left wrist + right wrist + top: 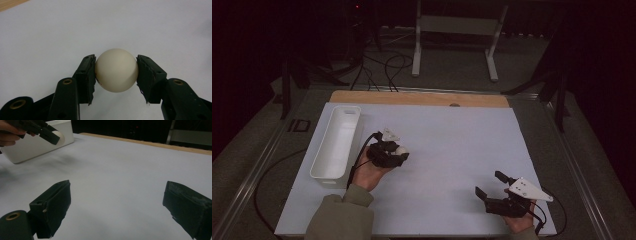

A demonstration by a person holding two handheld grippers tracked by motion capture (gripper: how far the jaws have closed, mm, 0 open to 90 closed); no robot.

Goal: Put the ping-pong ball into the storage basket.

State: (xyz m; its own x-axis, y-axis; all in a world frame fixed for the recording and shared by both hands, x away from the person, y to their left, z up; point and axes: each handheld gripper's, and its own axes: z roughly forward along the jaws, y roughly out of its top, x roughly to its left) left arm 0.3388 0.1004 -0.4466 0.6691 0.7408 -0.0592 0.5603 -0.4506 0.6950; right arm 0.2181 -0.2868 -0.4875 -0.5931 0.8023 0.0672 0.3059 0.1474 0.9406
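Observation:
A cream-white ball (pixel 116 70) is clamped between the two black pads of my left gripper (pixel 116 75), which is shut on it above the white table sheet. In the high view the same ball (pixel 402 150) peeks out of the left gripper (pixel 399 154), held up left of the table's middle, just right of the white bin (pixel 337 141). My right gripper (pixel 489 183) rests low at the front right of the table with its jaws wide apart and nothing between them (pixel 117 205). The right gripper view also catches the left gripper holding the ball (pixel 58 134) in front of the bin (pixel 37 143).
The long white bin stands along the left side of the white sheet (pixel 447 145). A bare wooden strip (pixel 422 98) runs along the table's far edge. Cables and a white metal stand (pixel 452 30) lie on the dark floor beyond.

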